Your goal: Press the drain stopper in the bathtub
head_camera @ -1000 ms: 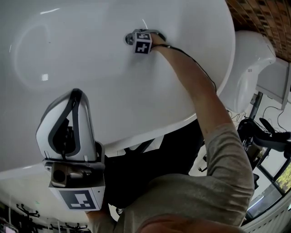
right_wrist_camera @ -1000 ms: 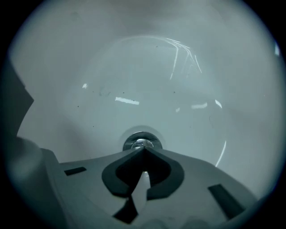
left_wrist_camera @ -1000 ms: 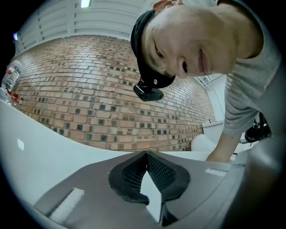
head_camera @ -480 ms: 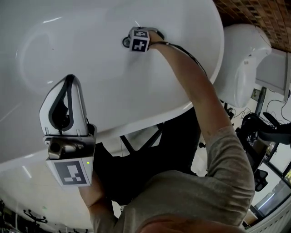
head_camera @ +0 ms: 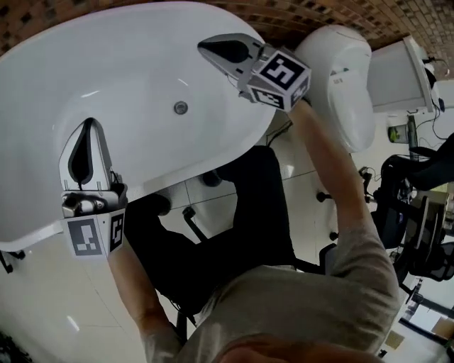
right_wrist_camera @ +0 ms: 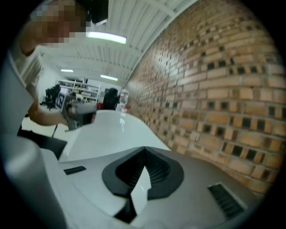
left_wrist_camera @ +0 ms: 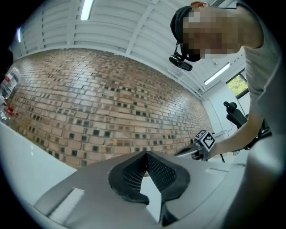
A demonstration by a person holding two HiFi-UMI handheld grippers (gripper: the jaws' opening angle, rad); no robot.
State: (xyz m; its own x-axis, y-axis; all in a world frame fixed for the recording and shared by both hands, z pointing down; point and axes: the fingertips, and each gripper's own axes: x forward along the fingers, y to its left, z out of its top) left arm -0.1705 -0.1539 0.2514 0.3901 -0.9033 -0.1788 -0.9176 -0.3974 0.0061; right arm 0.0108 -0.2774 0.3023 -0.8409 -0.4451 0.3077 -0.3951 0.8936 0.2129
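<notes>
The round metal drain stopper (head_camera: 181,108) lies uncovered on the floor of the white bathtub (head_camera: 142,64). My right gripper (head_camera: 202,45) hangs above the tub's far rim, up and right of the stopper and clear of it; its jaws are shut with nothing in them. My left gripper (head_camera: 88,122) is held over the tub's near left side, also shut and empty. The left gripper view shows its own shut tips (left_wrist_camera: 145,154) against the brick wall, with the right gripper (left_wrist_camera: 203,142) beyond. The right gripper view shows its shut tips (right_wrist_camera: 144,150) and the left gripper (right_wrist_camera: 73,107).
A brick wall (head_camera: 298,14) runs behind the tub. A white rounded fixture (head_camera: 340,85) stands right of the tub. Below the tub's rim is a black stand (head_camera: 234,213). Dark equipment and cables (head_camera: 418,205) crowd the right edge.
My right gripper has lifted off the drain stopper and out of the tub, up to the far rim. The stopper is now exposed. The left gripper stayed over the tub.
</notes>
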